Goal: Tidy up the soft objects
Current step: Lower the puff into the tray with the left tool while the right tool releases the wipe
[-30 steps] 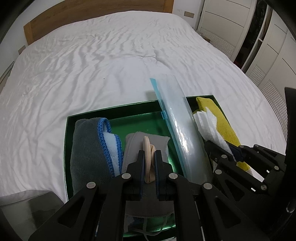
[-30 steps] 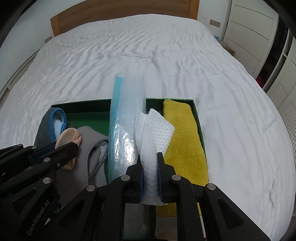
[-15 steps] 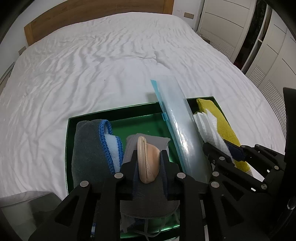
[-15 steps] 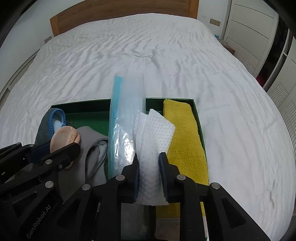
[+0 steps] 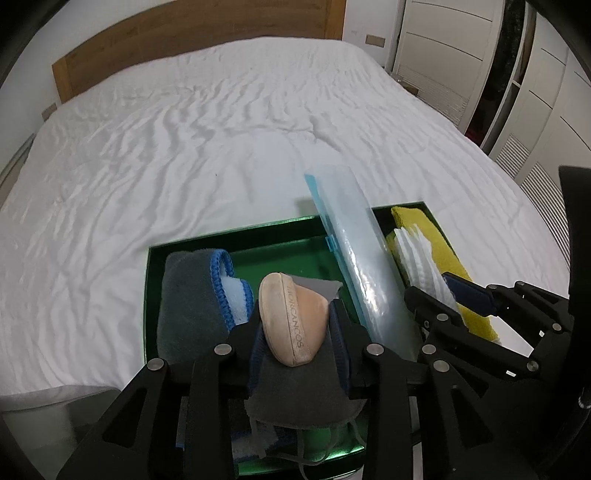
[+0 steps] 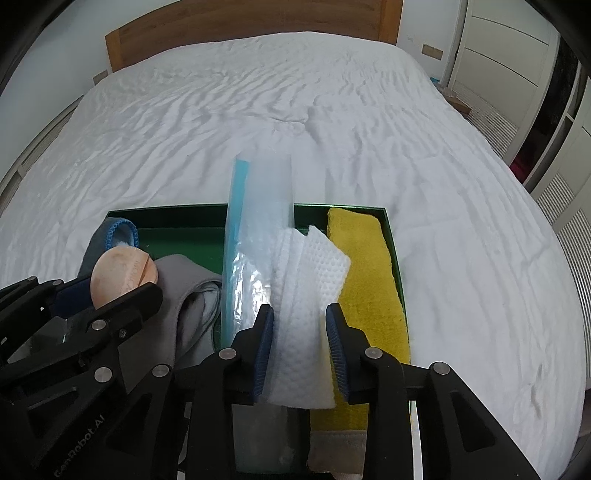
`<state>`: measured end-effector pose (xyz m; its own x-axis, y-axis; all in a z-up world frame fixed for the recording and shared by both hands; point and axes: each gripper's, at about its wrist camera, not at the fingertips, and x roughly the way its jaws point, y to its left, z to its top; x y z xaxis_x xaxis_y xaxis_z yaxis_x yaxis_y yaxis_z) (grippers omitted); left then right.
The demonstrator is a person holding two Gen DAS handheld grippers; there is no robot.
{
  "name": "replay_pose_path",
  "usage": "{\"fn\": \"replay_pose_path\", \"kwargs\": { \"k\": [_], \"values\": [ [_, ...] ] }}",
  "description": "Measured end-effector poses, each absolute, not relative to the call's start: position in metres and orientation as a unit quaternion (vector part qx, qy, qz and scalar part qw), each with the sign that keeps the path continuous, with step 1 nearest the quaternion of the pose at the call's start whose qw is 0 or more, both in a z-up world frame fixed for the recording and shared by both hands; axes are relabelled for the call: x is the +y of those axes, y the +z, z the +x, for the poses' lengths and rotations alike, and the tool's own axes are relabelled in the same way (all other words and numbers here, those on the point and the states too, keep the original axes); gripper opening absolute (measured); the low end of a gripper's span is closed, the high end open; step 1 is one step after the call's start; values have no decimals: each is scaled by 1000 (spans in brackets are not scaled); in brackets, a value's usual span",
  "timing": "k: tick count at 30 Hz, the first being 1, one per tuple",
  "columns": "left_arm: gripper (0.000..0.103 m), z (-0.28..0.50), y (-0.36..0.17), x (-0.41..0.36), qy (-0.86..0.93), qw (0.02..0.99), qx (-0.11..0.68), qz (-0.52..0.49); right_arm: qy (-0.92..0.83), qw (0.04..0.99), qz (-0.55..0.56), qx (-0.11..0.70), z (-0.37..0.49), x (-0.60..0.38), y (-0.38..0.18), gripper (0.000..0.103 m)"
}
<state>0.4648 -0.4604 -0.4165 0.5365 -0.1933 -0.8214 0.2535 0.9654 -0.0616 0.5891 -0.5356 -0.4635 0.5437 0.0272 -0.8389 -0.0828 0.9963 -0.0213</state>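
A green tray [image 5: 258, 229] on the white bed holds the soft items. My left gripper [image 5: 297, 314] has its jaws opening around a beige puff [image 5: 291, 317], which rests on a grey cloth [image 5: 295, 391] with a small gap to the right pad. Left of it lies a grey towel with blue edging [image 5: 192, 295]. My right gripper [image 6: 300, 310] is also opening. A white waffle cloth [image 6: 306, 295] stands loosely between its pads [image 6: 338, 343]. A clear zip bag [image 6: 258, 221] leans up at the middle, and a yellow towel [image 6: 365, 269] fills the tray's right side.
The wrinkled white bed sheet [image 6: 295, 110] stretches beyond the tray to a wooden headboard [image 6: 240, 33]. White wardrobe doors [image 5: 535, 92] line the right side of the room. Both grippers stand side by side over the tray's near half.
Both grippers went from shut to parted. The squeezed puff has sprung back to its full shape between the left pads, and the white cloth has loosened between the right pads.
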Motion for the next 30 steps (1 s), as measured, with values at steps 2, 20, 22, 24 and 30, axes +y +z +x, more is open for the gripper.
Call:
{"fn": "replay_pose_path", "kwargs": {
  "k": [2,20,22,24,30],
  "values": [
    [29,463,-413,-459,-126,879,459,31,31,880,-34,473,588,-535,-460,29],
    [42,457,-395,-449,-104,897,429,31,23,889,-34,455,577,-537,-444,35],
    [42,456,-394,-448,-103,897,430,32,22,890,-35,455,576,-535,-443,35],
    [43,455,-394,-448,-103,897,428,33,21,890,-36,454,575,-535,-443,35],
    [43,452,-393,-446,-101,898,426,35,17,891,-37,452,572,-533,-440,37]
  ]
}}
